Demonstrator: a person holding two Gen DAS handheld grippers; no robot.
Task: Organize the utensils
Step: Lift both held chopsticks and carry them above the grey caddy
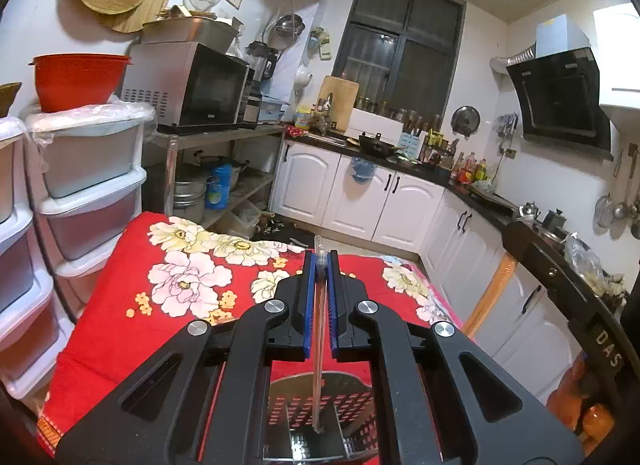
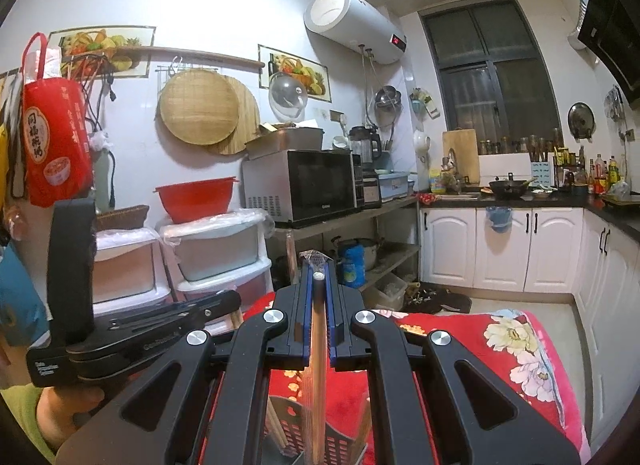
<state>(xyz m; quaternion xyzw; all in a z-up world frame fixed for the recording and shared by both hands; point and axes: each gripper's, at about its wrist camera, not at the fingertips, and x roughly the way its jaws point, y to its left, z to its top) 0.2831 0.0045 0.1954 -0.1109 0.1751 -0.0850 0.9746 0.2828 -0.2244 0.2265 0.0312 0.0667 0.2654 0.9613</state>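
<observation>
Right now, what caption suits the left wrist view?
Left gripper holds a clear utensil over a perforated holder.

utensil holder (image 1: 320, 417) base cropped (both views)

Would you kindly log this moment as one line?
left tongs: shut on chopstick | right tongs: shut on utensil handle | both over holder

Two grippers: left gripper (image 1: 320, 261), right gripper (image 2: 319, 269), each showing two blue fingers (image 1: 308, 297). One utensil sitting in each: a clear stick (image 1: 319, 329) in the left, a wooden utensil (image 2: 318, 349) in the right. One perforated holder (image 1: 320, 413) sitting below. One table with a red flowered cloth (image 1: 168, 305). One microwave (image 2: 304, 185), one red bowl (image 2: 196, 199), one water heater (image 2: 352, 25), two food pictures (image 2: 298, 73) hanging on the wall.
</observation>
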